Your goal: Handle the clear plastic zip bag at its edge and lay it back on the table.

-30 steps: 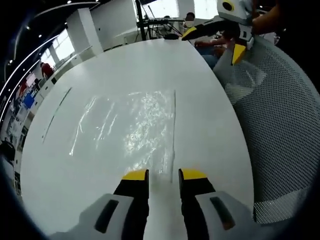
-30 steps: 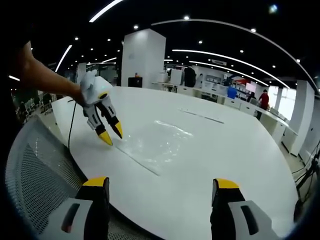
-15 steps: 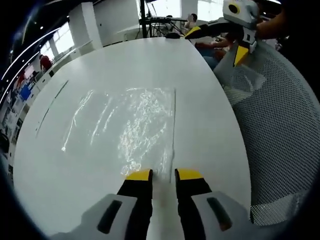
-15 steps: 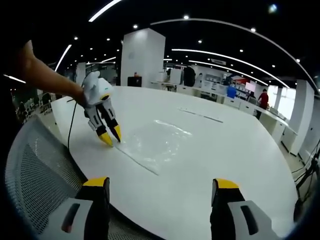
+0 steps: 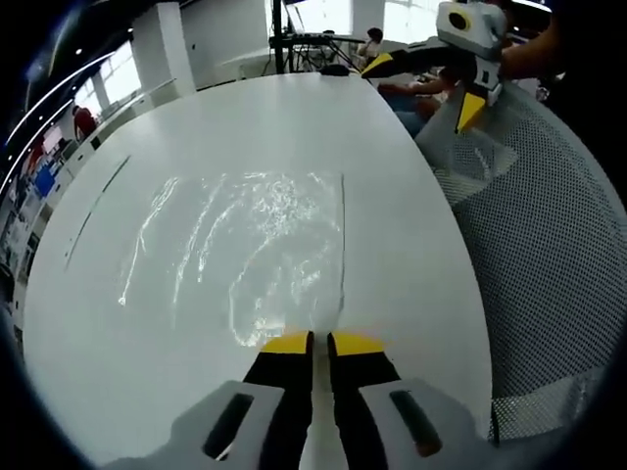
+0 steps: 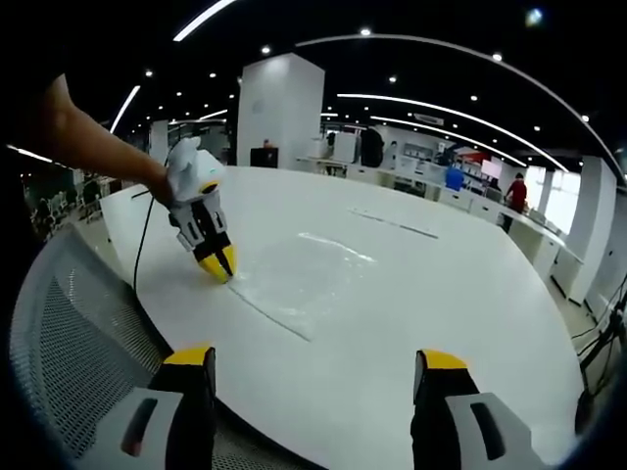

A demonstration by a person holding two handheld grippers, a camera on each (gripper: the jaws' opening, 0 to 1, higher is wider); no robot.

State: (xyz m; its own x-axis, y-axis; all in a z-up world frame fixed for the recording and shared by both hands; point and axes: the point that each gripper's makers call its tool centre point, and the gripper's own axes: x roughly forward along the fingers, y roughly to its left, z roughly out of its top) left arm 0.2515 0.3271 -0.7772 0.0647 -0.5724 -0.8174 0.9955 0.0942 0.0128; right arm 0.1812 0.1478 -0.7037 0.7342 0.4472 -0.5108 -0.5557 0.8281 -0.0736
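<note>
- My work surface is a wide white table (image 6: pixel 411 323) with a rounded edge, glossy enough to catch the ceiling lights.
- Beside me stands a grey mesh chair (image 5: pixel 549 255), its back close against the table edge.
- Overhead is a dark ceiling with long light strips (image 6: pixel 441 110) and small round spots.
- A broad white pillar (image 6: pixel 279 113) rises beyond the table.
- Bright windows (image 5: pixel 118 83) line one side, with desks and people far off.

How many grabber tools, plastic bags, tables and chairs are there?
Grabber tools: 2, left gripper and right gripper
Plastic bags: 1, clear bag
Tables: 1, white table
Chairs: 1, mesh chair
Total: 5
</note>
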